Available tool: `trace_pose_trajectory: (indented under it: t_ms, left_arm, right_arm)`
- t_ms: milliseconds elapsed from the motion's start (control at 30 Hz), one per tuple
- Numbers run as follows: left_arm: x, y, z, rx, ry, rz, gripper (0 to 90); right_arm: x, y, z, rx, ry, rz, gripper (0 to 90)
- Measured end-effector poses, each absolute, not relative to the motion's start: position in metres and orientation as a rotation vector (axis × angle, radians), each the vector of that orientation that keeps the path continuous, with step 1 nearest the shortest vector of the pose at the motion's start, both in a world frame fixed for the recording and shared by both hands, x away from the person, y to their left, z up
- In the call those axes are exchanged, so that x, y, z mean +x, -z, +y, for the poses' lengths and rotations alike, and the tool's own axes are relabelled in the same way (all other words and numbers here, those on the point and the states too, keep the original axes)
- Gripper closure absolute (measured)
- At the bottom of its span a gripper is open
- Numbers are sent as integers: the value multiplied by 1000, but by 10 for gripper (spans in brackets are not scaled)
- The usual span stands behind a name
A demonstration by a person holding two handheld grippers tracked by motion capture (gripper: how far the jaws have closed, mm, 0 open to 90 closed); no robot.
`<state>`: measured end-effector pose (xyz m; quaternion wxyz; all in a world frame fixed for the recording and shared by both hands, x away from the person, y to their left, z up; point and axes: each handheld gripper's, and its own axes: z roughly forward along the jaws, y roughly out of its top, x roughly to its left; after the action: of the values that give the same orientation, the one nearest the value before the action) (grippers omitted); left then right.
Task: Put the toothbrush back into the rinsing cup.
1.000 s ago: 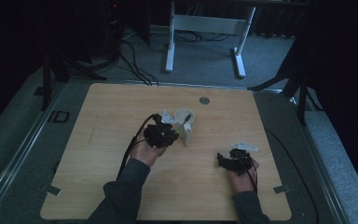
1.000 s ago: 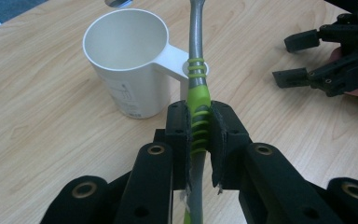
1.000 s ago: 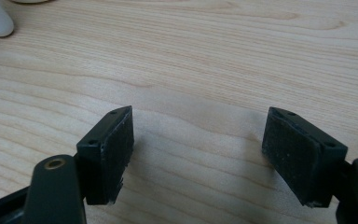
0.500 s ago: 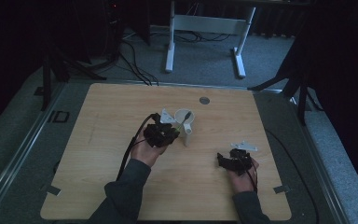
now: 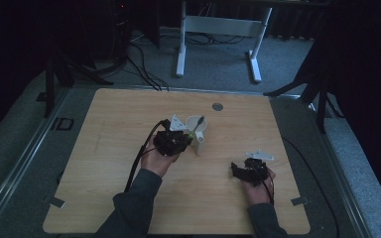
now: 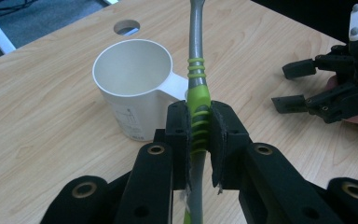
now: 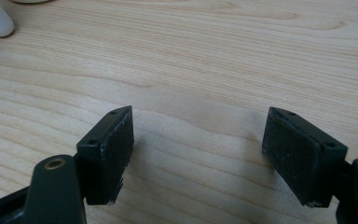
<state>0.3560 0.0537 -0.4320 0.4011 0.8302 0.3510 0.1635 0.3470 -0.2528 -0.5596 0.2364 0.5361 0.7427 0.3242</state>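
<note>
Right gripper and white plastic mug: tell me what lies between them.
Bare wooden table separates right gripper from white plastic mug, per high view.

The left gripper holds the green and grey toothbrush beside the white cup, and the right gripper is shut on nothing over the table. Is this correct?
Not quite. The right gripper is open: the right gripper view shows its jaws wide apart over the bare wooden table. The rest holds: the left gripper grips the toothbrush beside the white cup.
</note>
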Motion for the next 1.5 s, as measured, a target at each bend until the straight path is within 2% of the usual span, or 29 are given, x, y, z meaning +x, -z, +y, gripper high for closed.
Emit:
trace_pose_trajectory:
  t_ms: [1500]
  left_arm:
    - [359,432,60,1937,-370,820,789]
  right_arm:
    - [347,560,-253,1471,-889,2036,246]
